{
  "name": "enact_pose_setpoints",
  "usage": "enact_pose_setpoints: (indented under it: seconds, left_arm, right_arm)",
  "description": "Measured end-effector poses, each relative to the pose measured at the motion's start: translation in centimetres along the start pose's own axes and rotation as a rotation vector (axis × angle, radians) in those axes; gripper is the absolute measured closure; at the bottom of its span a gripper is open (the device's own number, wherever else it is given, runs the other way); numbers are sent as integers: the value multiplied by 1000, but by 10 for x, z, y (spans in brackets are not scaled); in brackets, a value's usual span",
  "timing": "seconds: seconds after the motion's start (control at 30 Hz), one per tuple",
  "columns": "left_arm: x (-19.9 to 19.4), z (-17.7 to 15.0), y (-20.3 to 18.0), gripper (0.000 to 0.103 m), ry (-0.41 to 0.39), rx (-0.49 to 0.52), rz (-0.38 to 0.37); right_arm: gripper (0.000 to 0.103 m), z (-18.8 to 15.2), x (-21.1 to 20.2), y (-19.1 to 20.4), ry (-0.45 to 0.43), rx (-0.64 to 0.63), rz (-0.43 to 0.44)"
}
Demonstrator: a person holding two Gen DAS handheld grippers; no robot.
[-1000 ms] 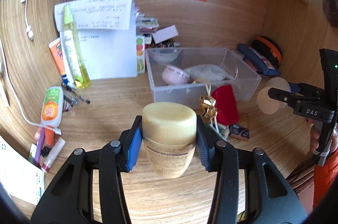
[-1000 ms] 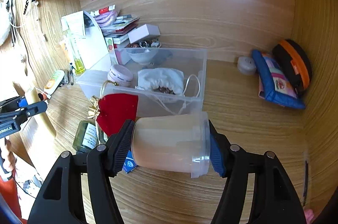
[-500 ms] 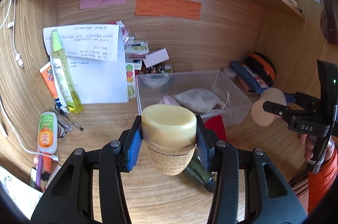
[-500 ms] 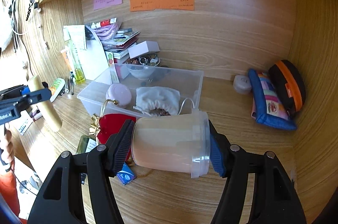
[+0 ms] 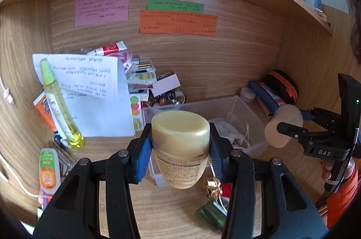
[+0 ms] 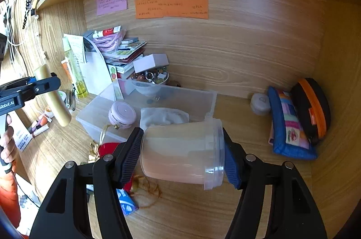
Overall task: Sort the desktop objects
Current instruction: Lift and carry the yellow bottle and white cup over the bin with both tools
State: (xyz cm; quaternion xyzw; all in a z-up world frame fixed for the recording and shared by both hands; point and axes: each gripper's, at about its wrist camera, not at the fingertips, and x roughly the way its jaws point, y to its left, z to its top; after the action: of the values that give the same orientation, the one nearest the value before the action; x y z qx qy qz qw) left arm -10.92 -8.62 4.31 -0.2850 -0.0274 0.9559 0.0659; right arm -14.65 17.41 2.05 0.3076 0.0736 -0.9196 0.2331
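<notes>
The cream jar point(image 5: 180, 148) with its pale yellow cap sits pinched upright between the blue pads of the left gripper point(image 5: 180, 144), held in the air above the front part of the desk point(image 5: 171, 212). The right gripper point(image 6: 182, 151) clamps a translucent lidded container point(image 6: 182, 151) lying on its side, base against one pad, lid against the other, also off the desk. Just behind both stands a clear plastic bin point(image 6: 203, 99) holding a pink round tin point(image 6: 122, 115) and a white drawstring pouch point(image 6: 164, 117). In front of the bin lie a red pouch point(image 6: 106, 147) with gold trim and a small green bottle point(image 5: 212, 214). At the desk's right back corner rest a blue patchwork case point(image 6: 291, 126) and a black-and-orange case point(image 6: 312, 108). Toward the left edge stand a yellow spray bottle point(image 5: 61, 108) and paper sheets point(image 5: 94, 99).
</notes>
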Motion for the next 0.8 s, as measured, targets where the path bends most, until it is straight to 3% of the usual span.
enact_pose_setpoints:
  seconds: [0.8]
  left_arm:
    - [86, 32, -2, 57, 81, 39, -27]
  right_arm:
    - [41, 48, 75, 4, 51, -26, 69]
